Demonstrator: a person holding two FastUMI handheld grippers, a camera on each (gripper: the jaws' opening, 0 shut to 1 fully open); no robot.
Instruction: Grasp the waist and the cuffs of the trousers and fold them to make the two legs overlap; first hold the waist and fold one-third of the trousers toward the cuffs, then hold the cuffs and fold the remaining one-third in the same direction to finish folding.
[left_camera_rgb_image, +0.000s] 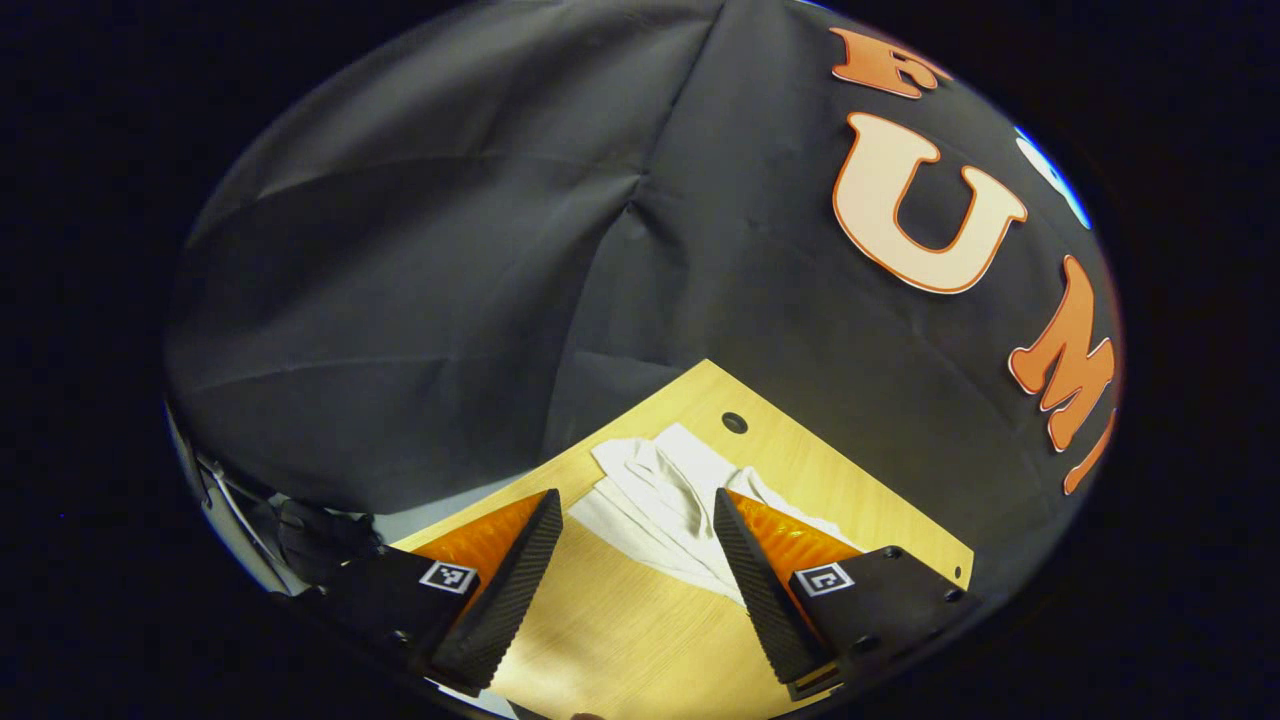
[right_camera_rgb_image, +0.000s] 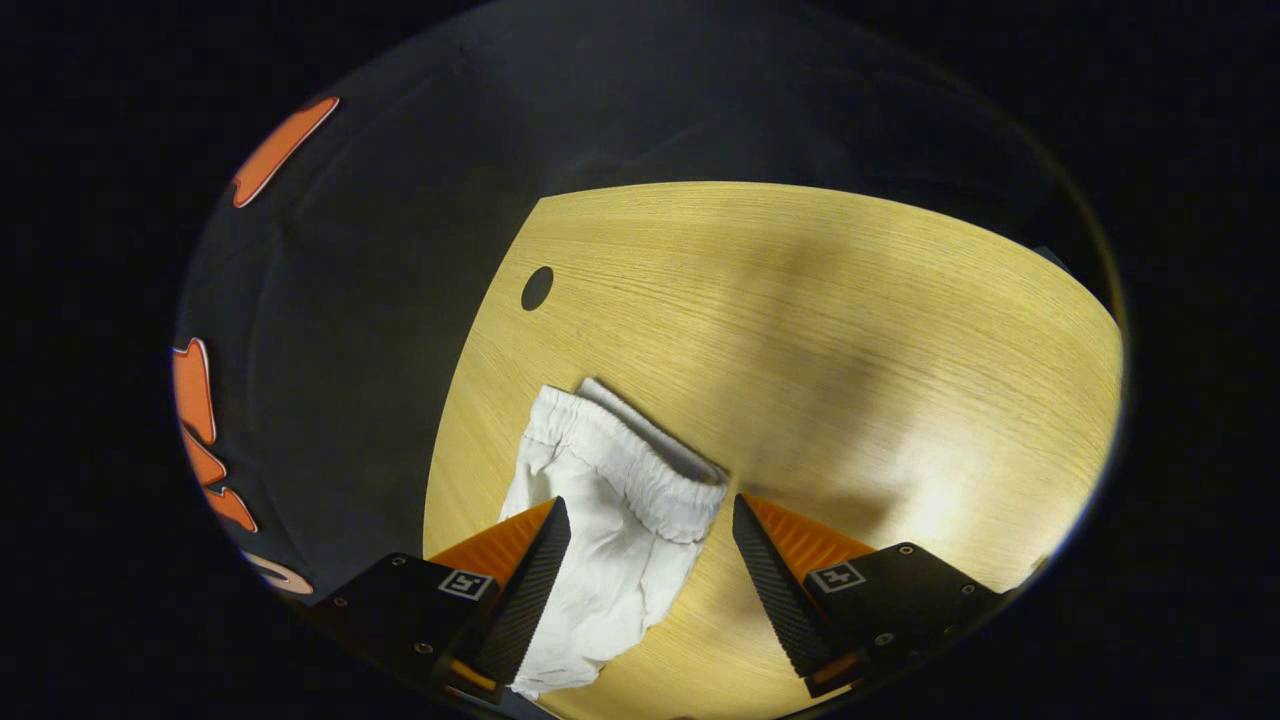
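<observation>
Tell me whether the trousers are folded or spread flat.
Not spread flat: the white trousers lie bunched and creased on the wooden table, elastic waist uppermost. How many folds, cannot tell.

The trousers (right_camera_rgb_image: 610, 520) lay on the table (right_camera_rgb_image: 850, 330), near its edge by the cloth wall (left_camera_rgb_image: 420, 300). A small hole (right_camera_rgb_image: 537, 288) in the table sat beyond the waist end of the trousers. The right gripper (right_camera_rgb_image: 650, 555) hung over the trousers, fingers wide apart. The left gripper (left_camera_rgb_image: 637, 545) hung in front of the trousers, fingers apart too.
</observation>
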